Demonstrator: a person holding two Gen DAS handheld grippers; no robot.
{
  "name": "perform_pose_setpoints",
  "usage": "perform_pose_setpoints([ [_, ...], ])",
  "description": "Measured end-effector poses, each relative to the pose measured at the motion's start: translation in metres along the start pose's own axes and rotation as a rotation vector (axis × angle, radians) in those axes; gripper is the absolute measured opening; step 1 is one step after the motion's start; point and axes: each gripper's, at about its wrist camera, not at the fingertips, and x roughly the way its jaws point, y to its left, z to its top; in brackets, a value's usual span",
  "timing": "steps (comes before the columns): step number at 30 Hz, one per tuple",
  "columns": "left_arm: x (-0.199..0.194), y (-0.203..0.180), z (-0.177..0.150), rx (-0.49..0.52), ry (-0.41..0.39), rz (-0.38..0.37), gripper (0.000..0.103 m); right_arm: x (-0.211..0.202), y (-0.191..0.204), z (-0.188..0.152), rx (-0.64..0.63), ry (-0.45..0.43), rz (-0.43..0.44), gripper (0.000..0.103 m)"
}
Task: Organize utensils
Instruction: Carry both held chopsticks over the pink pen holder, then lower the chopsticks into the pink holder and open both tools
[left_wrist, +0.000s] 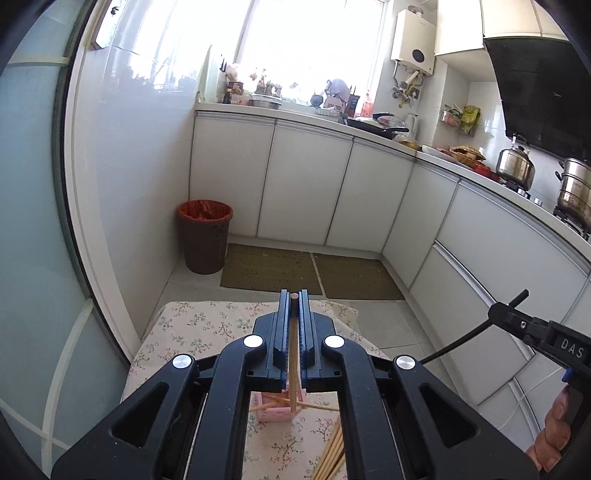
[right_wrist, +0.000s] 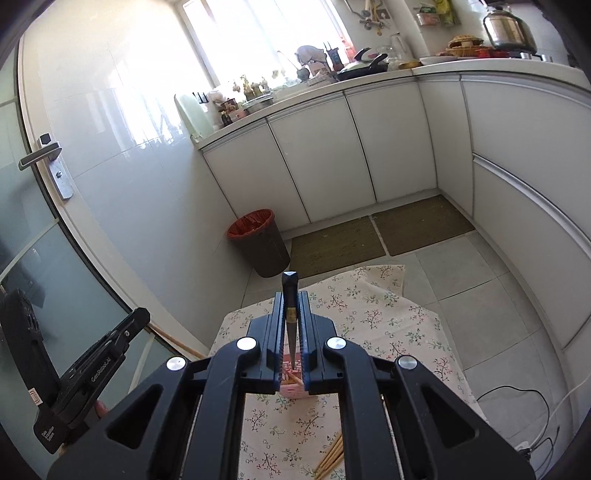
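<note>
Left wrist view: the left hand-held gripper (left_wrist: 294, 299) is clamped on a wooden chopstick (left_wrist: 293, 354), its long axis along the fingers, lower end over the pink holder (left_wrist: 275, 408) on the table (left_wrist: 192, 325).

Right wrist view: the right hand-held gripper (right_wrist: 290, 295) is clamped on a dark chopstick (right_wrist: 290, 317), thick end forward, tip toward the holder.

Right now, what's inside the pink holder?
Light wooden chopsticks lean inside the pink holder; more show in the right wrist view. Gripper fingers cover most of its opening, so no count.

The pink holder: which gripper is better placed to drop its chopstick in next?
Probably left. The left gripper holds a wooden chopstick whose lower tip is already at the pink holder. The right gripper's dark chopstick ends above it.
</note>
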Motion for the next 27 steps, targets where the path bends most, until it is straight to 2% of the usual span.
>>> perform_pose_setpoints([
  [6, 0.041, 0.007, -0.012, 0.003, 0.021, 0.034, 0.004, 0.048, 0.003, -0.011, -0.024, 0.019, 0.000, 0.007],
  [10, 0.064, 0.014, -0.035, -0.002, 0.088, -0.034, 0.007, 0.078, 0.004, -0.022, -0.034, 0.050, -0.002, 0.007],
  [13, 0.053, 0.022, -0.040, -0.011, 0.055, -0.023, 0.008, 0.094, 0.006, -0.029, -0.051, 0.066, -0.016, 0.007],
  [18, 0.020, 0.038, -0.028, -0.069, -0.006, -0.054, 0.009, 0.110, 0.014, -0.034, -0.067, 0.074, -0.023, 0.007],
  [25, 0.009, 0.050, -0.026, -0.099, -0.018, -0.043, 0.012, 0.134, 0.028, -0.042, -0.099, 0.095, -0.032, 0.007],
  [27, 0.013, 0.053, -0.028, -0.112, -0.002, -0.034, 0.012, 0.147, 0.030, -0.046, -0.100, 0.114, -0.006, 0.008],
])
